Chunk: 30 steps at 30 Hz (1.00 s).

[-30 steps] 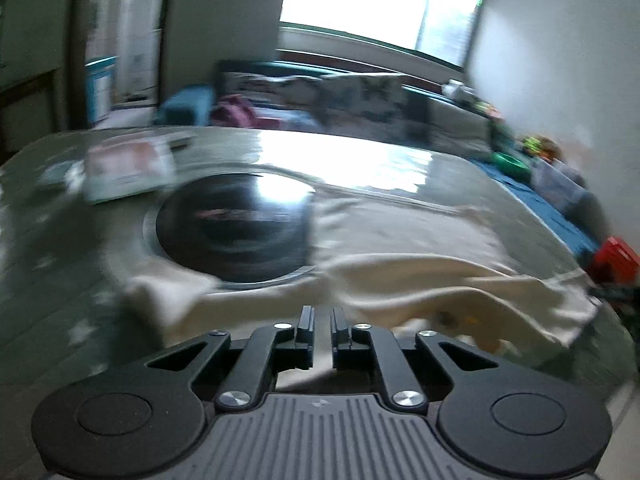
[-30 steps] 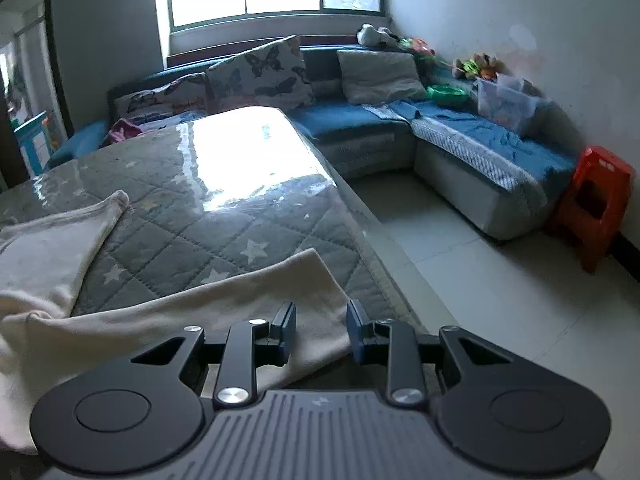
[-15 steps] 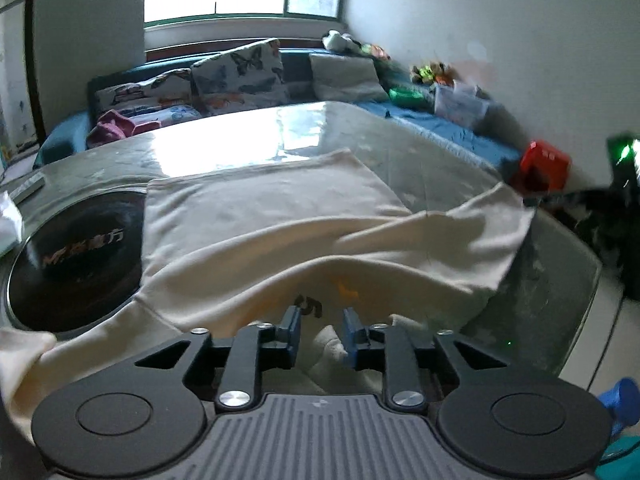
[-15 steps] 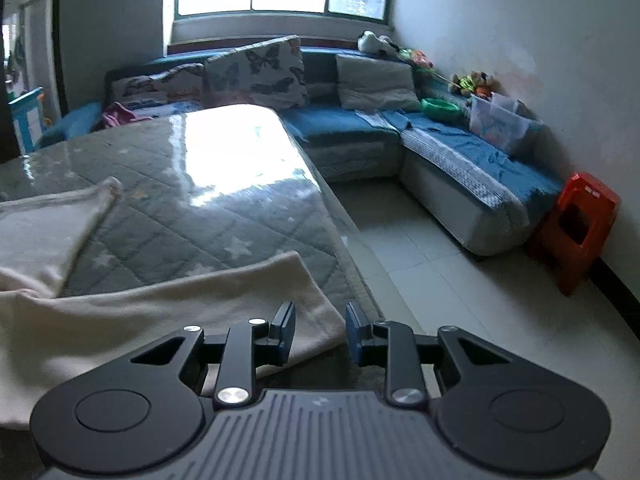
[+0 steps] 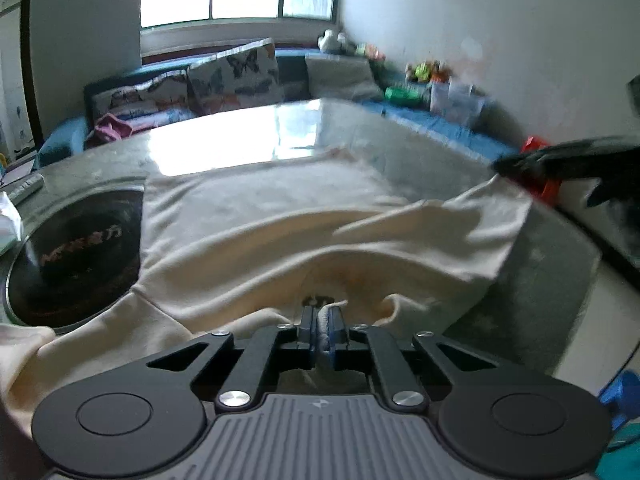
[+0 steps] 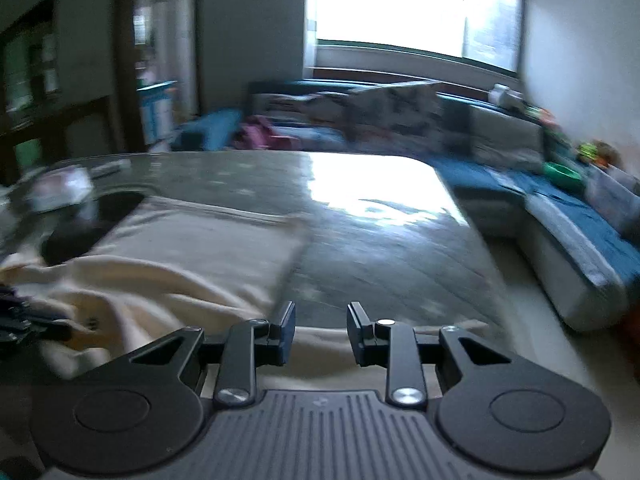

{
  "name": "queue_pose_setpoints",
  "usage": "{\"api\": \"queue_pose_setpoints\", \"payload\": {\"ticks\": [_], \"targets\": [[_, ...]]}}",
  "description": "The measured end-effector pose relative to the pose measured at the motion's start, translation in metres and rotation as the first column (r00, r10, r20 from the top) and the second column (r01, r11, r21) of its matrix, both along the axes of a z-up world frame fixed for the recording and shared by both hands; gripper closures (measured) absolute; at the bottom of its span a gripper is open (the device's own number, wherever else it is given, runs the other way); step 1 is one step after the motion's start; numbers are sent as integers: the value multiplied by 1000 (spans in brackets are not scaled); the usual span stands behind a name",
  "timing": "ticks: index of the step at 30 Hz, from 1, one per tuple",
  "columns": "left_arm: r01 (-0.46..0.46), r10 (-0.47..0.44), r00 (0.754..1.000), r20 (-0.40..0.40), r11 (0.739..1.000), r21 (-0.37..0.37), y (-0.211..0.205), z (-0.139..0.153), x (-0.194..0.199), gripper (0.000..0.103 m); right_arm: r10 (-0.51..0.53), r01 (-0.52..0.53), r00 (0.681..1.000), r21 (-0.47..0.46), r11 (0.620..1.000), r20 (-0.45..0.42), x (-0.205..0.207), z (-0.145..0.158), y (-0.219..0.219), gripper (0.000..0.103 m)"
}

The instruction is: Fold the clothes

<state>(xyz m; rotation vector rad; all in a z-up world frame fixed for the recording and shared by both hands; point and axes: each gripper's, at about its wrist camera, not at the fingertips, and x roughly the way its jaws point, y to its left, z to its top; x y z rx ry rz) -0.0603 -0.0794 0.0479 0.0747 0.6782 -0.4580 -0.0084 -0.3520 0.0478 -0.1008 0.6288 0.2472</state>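
— So where was the shirt (image 5: 256, 216)?
— Spread on the desk (image 6: 372, 248); left hand-held gripper (image 5: 322, 330) clamped on its near edge, right hand-held gripper (image 6: 321, 330) apart above it.
— Best lift evenly, avoiding bunching.

A cream garment (image 5: 280, 216) lies rumpled across the table's near end, one fold pinched upward.
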Motion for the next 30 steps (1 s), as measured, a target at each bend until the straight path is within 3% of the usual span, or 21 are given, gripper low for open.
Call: {"api": "queue_pose_setpoints", "payload": {"ticks": [4, 10, 13, 15, 18, 20, 27, 30], "targets": [[24, -23, 1000, 20, 998, -49, 12, 7, -27, 97, 142, -142, 990, 4, 990, -8, -6, 6, 33, 75], [23, -23, 999, -22, 1000, 10, 17, -3, -32, 94, 328, -328, 942, 5, 945, -67, -17, -5, 84, 76], [16, -17, 1000, 18, 1000, 27, 15, 3, -27, 94, 383, -385, 919, -2, 923, -91, -22, -15, 103, 76], [35, -36, 998, 42, 999, 27, 10, 5, -22, 94, 400, -401, 911, 7, 916, -106, -23, -20, 108, 76], [64, -66, 997, 50, 997, 37, 4, 3, -12, 84, 422, -422, 898, 22, 906, -127, -23, -26, 113, 76], [84, -86, 996, 31, 995, 56, 0, -4, -5, 72, 428, -428, 892, 33, 903, -144, -22, -31, 116, 76], [127, -127, 992, -8, 986, 105, -8, -26, 1, 71, 405, -412, 887, 16, 911, -222, -19, -56, 122, 79], [132, -132, 991, -5, 984, 116, -8, -29, 3, 81, 403, -416, 890, -19, 909, -215, -24, -56, 122, 92]]}}
